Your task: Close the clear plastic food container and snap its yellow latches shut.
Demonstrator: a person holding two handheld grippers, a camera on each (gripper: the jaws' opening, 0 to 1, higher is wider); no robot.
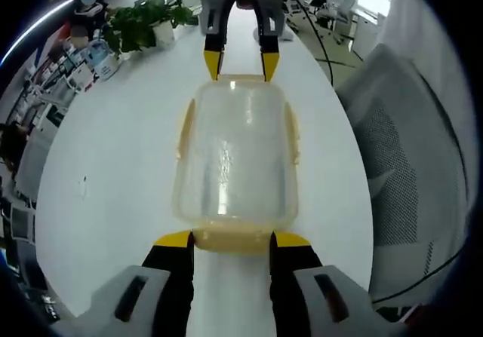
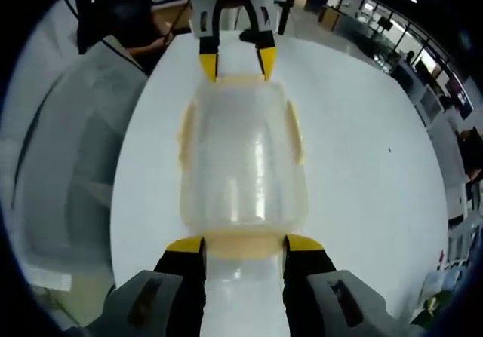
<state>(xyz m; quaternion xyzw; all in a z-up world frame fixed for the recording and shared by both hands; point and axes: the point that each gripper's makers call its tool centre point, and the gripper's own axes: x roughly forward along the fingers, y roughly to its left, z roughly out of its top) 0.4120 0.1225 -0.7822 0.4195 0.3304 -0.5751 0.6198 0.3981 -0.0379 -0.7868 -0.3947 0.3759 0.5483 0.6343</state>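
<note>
The clear plastic container [image 1: 234, 152] lies on the white table [image 1: 113, 163] with its lid on and a yellow latch on each long side [image 1: 183, 130]. My left gripper [image 1: 232, 240] is open at the near end, its yellow tips close on either side of the end latch [image 1: 230, 240]. Facing it at the far end, my right gripper [image 1: 241, 64] is open too. In the right gripper view the container [image 2: 241, 163] runs away from the right gripper [image 2: 243, 244], whose tips flank the near end latch [image 2: 243, 245]. The left gripper [image 2: 235, 64] stands at the far end.
A grey mesh chair [image 1: 407, 163] stands beside the table and also appears in the right gripper view [image 2: 68, 171]. A potted plant [image 1: 143, 24] sits at the table's far corner. A black cable [image 1: 324, 43] trails off the far edge. A person [image 2: 128, 16] is beyond the table.
</note>
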